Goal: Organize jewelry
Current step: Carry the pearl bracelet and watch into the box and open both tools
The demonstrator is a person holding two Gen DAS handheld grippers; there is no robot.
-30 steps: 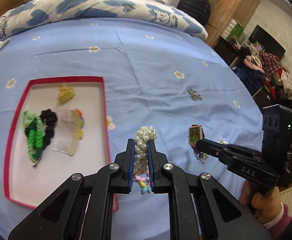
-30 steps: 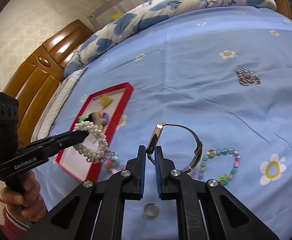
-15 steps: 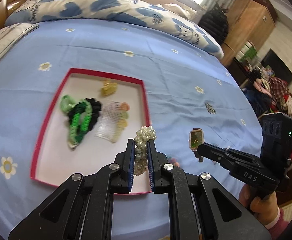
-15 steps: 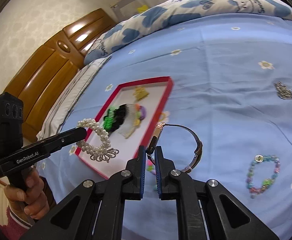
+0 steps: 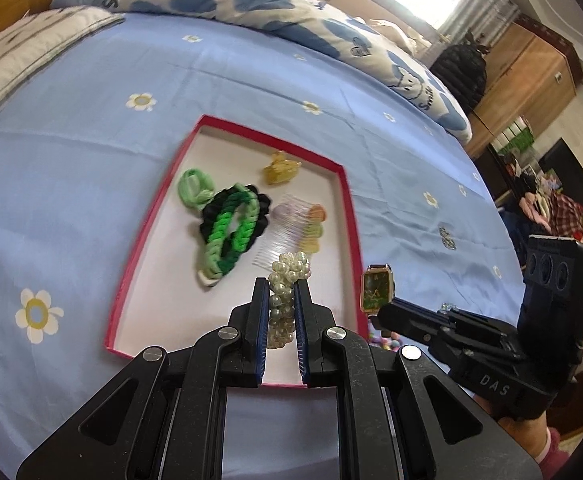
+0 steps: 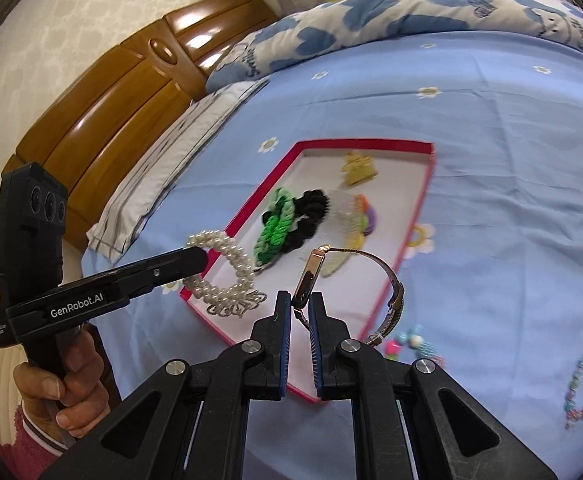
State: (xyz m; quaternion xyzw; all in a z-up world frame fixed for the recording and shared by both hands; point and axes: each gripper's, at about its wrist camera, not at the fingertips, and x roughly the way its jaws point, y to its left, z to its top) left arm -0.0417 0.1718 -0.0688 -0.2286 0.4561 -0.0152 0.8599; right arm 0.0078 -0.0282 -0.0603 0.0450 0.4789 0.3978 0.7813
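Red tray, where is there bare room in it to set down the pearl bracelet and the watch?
In the red tray, bare floor runs along the near rim, below the green braided band and clear comb, and in the far corner beside the yellow clip. The middle is crowded with hair ties and the comb.

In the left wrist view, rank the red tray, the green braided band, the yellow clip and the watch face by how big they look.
1. Red tray: by far the largest.
2. Green braided band.
3. and 4. Yellow clip and watch face: they look about alike. The watch sits nearer the camera, so I won't rank those two.
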